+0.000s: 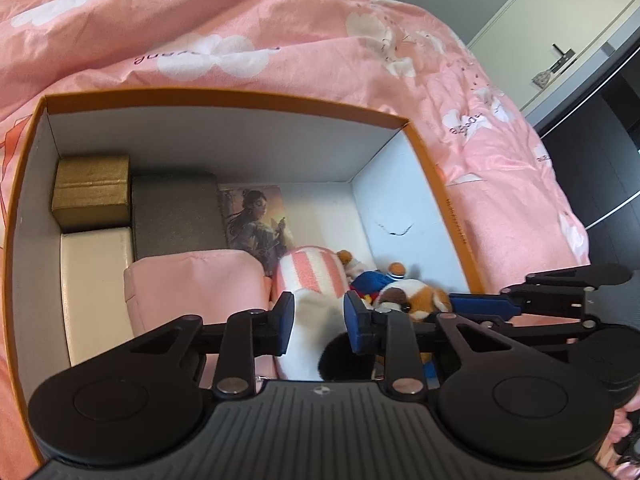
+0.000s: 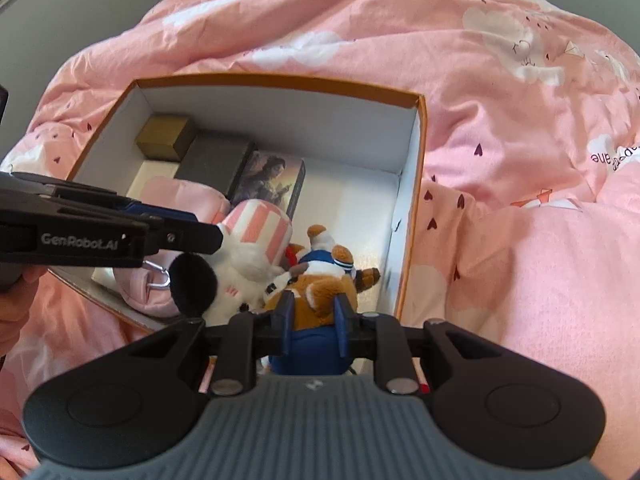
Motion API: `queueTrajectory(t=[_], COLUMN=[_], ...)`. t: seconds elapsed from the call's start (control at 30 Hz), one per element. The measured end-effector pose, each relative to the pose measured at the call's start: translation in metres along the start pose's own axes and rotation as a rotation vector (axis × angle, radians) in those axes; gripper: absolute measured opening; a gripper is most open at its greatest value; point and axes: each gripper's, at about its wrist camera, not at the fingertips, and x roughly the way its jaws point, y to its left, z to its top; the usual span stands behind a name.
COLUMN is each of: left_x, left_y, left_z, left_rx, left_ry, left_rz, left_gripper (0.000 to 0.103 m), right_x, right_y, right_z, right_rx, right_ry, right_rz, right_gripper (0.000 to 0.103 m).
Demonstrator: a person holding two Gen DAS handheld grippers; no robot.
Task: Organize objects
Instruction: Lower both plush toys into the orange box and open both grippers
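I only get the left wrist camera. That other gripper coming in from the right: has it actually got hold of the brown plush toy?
Observer: Yes. In the right wrist view the right gripper is shut on the brown plush toy, with its pads pressing into both sides.
Visitor: Is there anything on the pink pouch beside the white plush that I can't see?
Observer: A silver clip hangs at its near end.
Visitor: Who is holding the left gripper?
Observer: Part of a person's hand shows at the left edge, behind that gripper.
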Motion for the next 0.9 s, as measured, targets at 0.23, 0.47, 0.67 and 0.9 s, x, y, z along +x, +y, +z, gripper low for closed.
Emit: queueTrajectory(t=[0.23,0.47,0.67,0.9], left_x=[0.012,0.021,0.023,0.024], left_y=[-0.003,-0.009,-0.009,-0.003], left_z=[-0.002,0.006,0.008,0.007], left_rx=[0.004,0.003,-0.015,-0.039], left_ry=[0.030,0.082,0.099,0.101], left_rz=[0.031,0.074,0.088,0.078], left_gripper=[0.030,0.030,0.030,0.031], right_x=[0.010,0.019,0.028,0.034], right_y=[0.001,0.002,0.006,-0.007], right_z=[0.003,0.006,0.009,0.004], right_rx=[-0.040,-0.049,-0.053,0.030], right_ry=[0.065,0.106,0.119,0.101], right_rz=[-0.025,-0.038,-0.072,-0.060], right_gripper=[0.022,0.022,0.022,0.023])
